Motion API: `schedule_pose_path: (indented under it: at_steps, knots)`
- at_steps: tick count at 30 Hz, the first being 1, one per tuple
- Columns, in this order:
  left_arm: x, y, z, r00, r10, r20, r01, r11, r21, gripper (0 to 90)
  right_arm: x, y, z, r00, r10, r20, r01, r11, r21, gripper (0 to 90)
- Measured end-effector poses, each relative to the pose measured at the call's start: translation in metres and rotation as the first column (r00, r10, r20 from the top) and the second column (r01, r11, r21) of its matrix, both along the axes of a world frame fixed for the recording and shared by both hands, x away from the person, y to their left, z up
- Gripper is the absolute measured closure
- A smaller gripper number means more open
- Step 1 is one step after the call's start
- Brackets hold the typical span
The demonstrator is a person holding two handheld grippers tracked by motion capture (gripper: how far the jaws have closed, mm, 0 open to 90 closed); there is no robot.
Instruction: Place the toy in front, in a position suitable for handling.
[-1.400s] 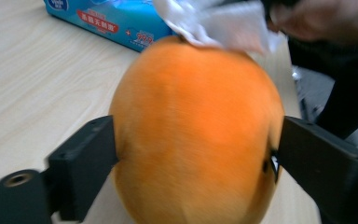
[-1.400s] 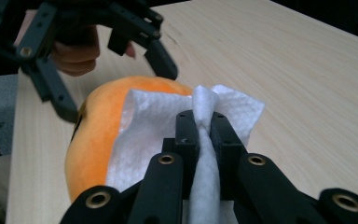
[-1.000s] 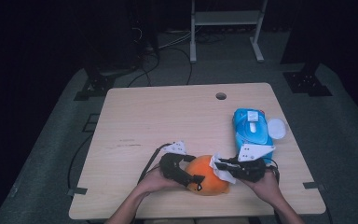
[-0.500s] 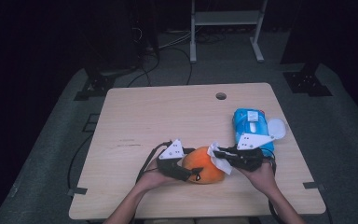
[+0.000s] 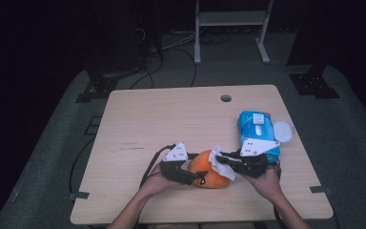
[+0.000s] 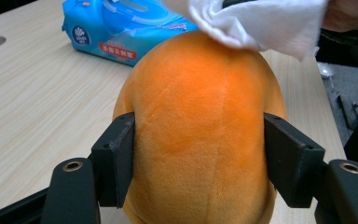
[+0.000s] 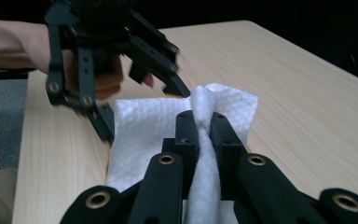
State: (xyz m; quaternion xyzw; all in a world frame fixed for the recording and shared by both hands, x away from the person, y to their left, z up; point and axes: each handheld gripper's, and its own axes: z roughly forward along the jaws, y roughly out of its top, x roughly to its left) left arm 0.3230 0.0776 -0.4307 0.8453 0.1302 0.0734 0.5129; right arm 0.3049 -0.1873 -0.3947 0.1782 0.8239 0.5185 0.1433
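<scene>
An orange plush toy [image 5: 212, 175] lies near the table's front edge. My left gripper [image 5: 196, 177] comes at it from the left. In the left gripper view the jaws [image 6: 203, 158] have just been closing, and both pads [image 6: 116, 158] press into the toy's [image 6: 200, 116] sides. My right gripper [image 5: 220, 161] reaches in from the right, shut on a white wipe [image 5: 219, 166] that rests on top of the toy. The right gripper view has the wipe [image 7: 144, 126] pinched between its jaws [image 7: 204, 122] and spread over the toy.
A blue pack of wet wipes [image 5: 256, 128] lies at the right of the wooden table [image 5: 171, 119], its white round lid [image 5: 283, 131] flipped open. A cable hole [image 5: 226, 98] sits near the far edge. Dark stands and cables lie on the floor beyond.
The left jaws have closed in on the plush toy. The right gripper with the wipe has shifted a little left, onto the toy's top.
</scene>
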Motion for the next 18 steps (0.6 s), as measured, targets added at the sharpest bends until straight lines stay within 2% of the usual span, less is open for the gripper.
schedule_pose_path:
  at_steps: [3, 6, 12, 15, 18]
  knots:
    - [-0.001, 0.001, 0.000, 0.9999, -0.004, 0.011, 0.004, 0.9998, 0.021, 33.8, -0.001, 0.014, 0.003, 0.9994, 0.029, 0.017, -0.029, 0.999, -0.024, 82.7]
    - [0.001, 0.006, -0.004, 1.0000, -0.001, -0.008, 0.001, 0.9998, 0.020, 34.2, 0.000, 0.014, 0.002, 0.9995, 0.028, 0.015, -0.028, 0.999, -0.036, 82.7]
    - [0.006, 0.014, -0.009, 0.9986, 0.012, -0.051, -0.011, 0.9999, 0.007, 33.9, -0.002, -0.010, -0.009, 0.9997, -0.023, -0.010, 0.023, 0.999, -0.046, 82.7]
    - [0.006, 0.011, -0.008, 0.9989, 0.011, -0.045, -0.011, 0.9999, 0.004, 33.8, -0.004, -0.026, -0.015, 0.9979, -0.050, -0.040, 0.049, 0.999, -0.024, 82.7]
    - [0.005, 0.010, -0.008, 0.9991, 0.012, -0.041, -0.011, 0.9999, 0.005, 33.6, -0.006, -0.035, -0.016, 0.9964, -0.070, -0.048, 0.069, 0.997, -0.034, 82.7]
